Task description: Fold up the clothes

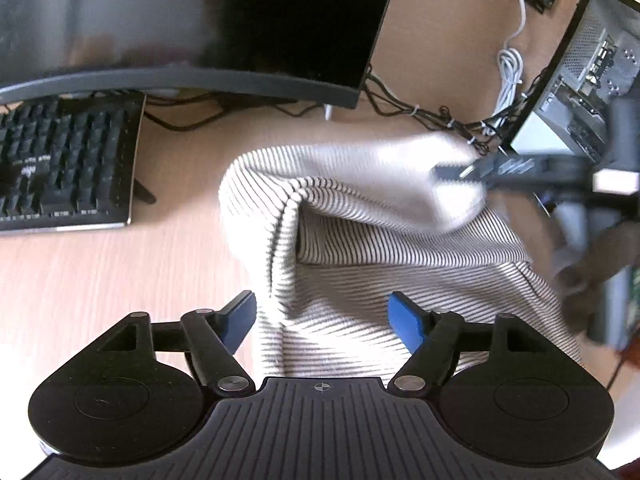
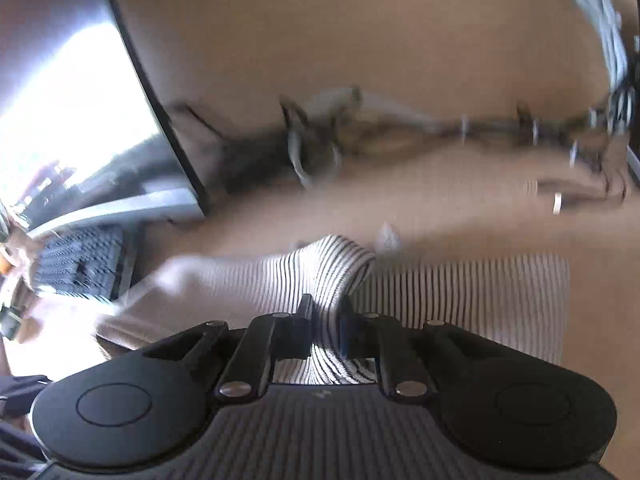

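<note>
Striped garment [image 1: 360,248], a pale ribbed knit with thin dark lines, lies partly folded on the wood-grain counter [image 1: 100,280], one flap lifted and curling over the layer beneath. Seen from the left wrist, the left claw [image 1: 324,320] hangs wide open above the near portion of the cloth, its blue-padded fingers [image 1: 406,326] straddling the fabric and gripping nothing. The right claw [image 2: 325,320] is clamped on a bunched ridge of the same garment, stripes squeezed between its nearly closed fingers; from the left view that tool appears at about 2 o'clock, blurred, at the raised flap. From the right wrist, a flat striped panel [image 2: 480,300] spreads toward 3 o'clock while the gathered fold runs toward 10 o'clock. The garment's long axis appears to run from the left claw's 6 o'clock out toward 1 o'clock, so the cloth sits directly ahead of and beneath the open claw, which looks the nearer of the two to the resting lower layer. Any coming fold likely turns on that line: the right hand carries the flap across while the left is placed to pin or take the near edge. A keyboard [image 1: 64,164] and monitor [image 1: 192,28] stand at 10 and 11 o'clock, cables [image 1: 440,116] beyond.
</note>
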{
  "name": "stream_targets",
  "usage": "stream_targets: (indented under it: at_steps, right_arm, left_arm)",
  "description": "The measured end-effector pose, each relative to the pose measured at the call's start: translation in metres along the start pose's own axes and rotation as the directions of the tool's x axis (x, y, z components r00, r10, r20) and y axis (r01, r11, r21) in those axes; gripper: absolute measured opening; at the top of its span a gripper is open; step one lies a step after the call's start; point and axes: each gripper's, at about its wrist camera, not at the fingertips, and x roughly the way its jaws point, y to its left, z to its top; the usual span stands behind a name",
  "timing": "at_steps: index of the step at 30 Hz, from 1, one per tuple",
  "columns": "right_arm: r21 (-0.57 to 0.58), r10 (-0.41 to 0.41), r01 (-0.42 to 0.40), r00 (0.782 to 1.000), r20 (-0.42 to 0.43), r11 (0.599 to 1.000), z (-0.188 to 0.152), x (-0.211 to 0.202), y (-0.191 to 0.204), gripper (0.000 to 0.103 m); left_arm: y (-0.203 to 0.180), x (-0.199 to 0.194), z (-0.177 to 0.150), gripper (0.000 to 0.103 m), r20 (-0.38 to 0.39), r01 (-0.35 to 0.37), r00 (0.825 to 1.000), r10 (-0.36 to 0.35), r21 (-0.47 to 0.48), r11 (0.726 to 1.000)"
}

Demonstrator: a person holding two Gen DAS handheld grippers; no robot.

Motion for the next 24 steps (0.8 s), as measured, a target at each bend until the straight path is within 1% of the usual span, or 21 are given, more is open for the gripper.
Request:
stream_targets:
  at_steps: [1,2,3,6,7,10,11,13,16,18,19,20,21,22,24]
  right_arm:
    - [-0.029,-0.009,0.01,0.999,0.035,1.0,0.006,-0.013,0.001,0.008]
    - [-0.05,-0.02,0.024,0.998,0.067,0.998,0.012,-0.026,0.0,0.004]
    - [-0.06,-0.04,0.045,0.995,0.088,0.997,0.017,-0.037,-0.003,0.004]
    - [-0.102,-0.107,0.119,0.988,0.115,0.988,0.02,-0.057,-0.014,0.004]
    - [-0.112,-0.136,0.148,0.985,0.103,0.983,0.016,-0.055,-0.018,0.004]
    - [-0.115,-0.222,0.226,0.974,0.041,0.967,-0.01,-0.044,-0.035,0.004]
    - [-0.121,-0.251,0.251,0.968,0.022,0.96,-0.019,-0.039,-0.04,0.004]
    - [-0.156,-0.3,0.296,0.954,-0.001,0.942,-0.036,-0.027,-0.045,0.006]
    - [-0.21,-0.326,0.324,0.945,0.027,0.922,-0.046,-0.021,-0.042,0.007]
    - [-0.218,-0.32,0.319,0.947,0.033,0.922,-0.043,-0.022,-0.042,0.01]
    - [-0.217,-0.314,0.313,0.949,0.031,0.925,-0.039,-0.023,-0.043,0.014]
    - [-0.219,-0.312,0.311,0.949,0.03,0.925,-0.035,-0.024,-0.043,0.023]
    - [-0.217,-0.312,0.312,0.949,0.038,0.925,-0.031,-0.026,-0.042,0.029]
    - [-0.205,-0.311,0.316,0.949,0.055,0.926,-0.027,-0.031,-0.041,0.038]
    - [-0.191,-0.298,0.309,0.951,0.088,0.932,-0.019,-0.04,-0.033,0.039]
  left_arm:
    - [0.0,0.001,0.002,0.079,0.003,-0.005,1.0,0.005,0.012,1.0]
    - [0.0,0.002,0.003,0.081,0.006,-0.009,1.0,0.009,0.023,1.0]
    - [-0.001,0.002,0.005,0.083,0.008,-0.014,1.0,0.014,0.035,0.999]
    - [-0.001,0.005,0.01,0.085,0.017,-0.028,0.999,0.027,0.07,0.997]
    - [-0.001,0.006,0.012,0.085,0.02,-0.033,0.999,0.032,0.082,0.996]
    - [-0.002,0.008,0.017,0.085,0.03,-0.048,0.999,0.045,0.116,0.992]
    - [-0.001,0.007,0.018,0.085,0.026,-0.039,0.999,0.036,0.117,0.992]
    - [0.0,0.002,0.022,0.086,0.025,0.016,1.0,-0.019,0.1,0.995]
    - [-0.009,0.001,0.033,0.089,0.043,0.095,0.994,-0.101,0.106,0.99]
    - [-0.018,0.01,0.039,0.089,0.041,0.124,0.991,-0.129,0.109,0.986]
    - [-0.023,0.015,0.043,0.089,0.038,0.137,0.989,-0.142,0.11,0.984]
    - [-0.027,0.022,0.046,0.089,0.034,0.141,0.989,-0.145,0.118,0.983]
    - [-0.028,0.029,0.048,0.089,0.027,0.137,0.99,-0.141,0.126,0.983]
    - [-0.03,0.036,0.051,0.089,0.021,0.133,0.99,-0.137,0.134,0.982]
    - [-0.027,0.05,0.056,0.089,0.002,0.133,0.991,-0.134,0.126,0.983]
